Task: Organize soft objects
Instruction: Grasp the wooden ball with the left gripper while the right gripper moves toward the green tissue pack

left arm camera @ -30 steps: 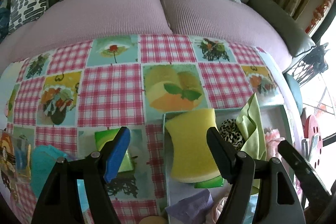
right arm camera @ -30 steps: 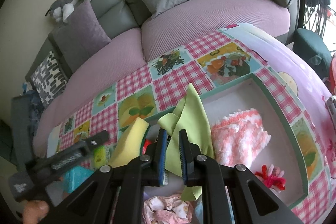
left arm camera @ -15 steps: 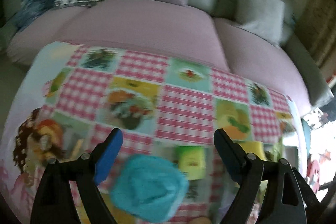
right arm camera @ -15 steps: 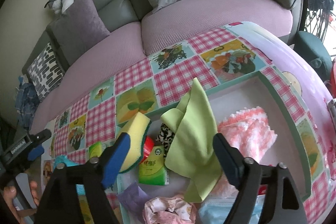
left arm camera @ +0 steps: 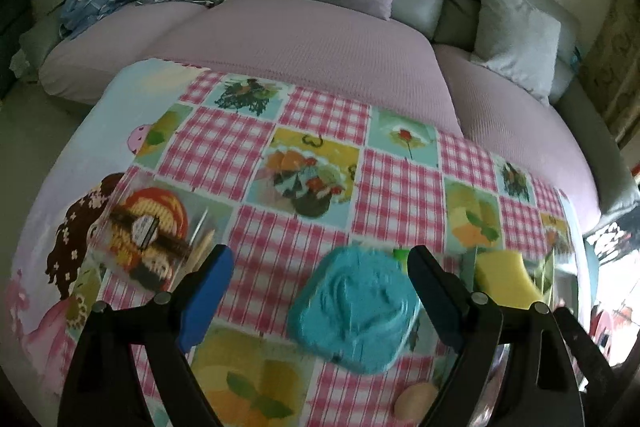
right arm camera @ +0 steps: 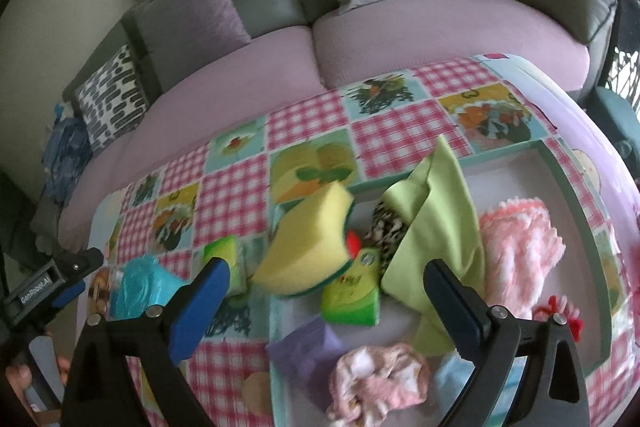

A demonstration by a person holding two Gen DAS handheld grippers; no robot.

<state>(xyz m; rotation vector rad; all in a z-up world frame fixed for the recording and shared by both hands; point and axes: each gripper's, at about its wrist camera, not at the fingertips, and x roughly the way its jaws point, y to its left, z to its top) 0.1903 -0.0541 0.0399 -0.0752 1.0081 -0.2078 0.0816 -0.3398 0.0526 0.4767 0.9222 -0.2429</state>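
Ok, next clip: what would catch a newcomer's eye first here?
Probably the turquoise fluffy cloth lying on the checked picture tablecloth, framed between the open left gripper. Next, the tray under the open right gripper, crowded with a yellow sponge, lime-green cloth and pink knit.

Blue cloth on the counter
Left hand-held gripper (left arm camera: 320, 291) spread wide; blue cloth (left arm camera: 356, 311) lies between its fingers, nearer the right.

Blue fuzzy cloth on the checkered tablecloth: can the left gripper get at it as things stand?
Probably yes. The blue fuzzy cloth lies loose on the checkered tablecloth, between the left gripper's open jaws, nothing covering it.
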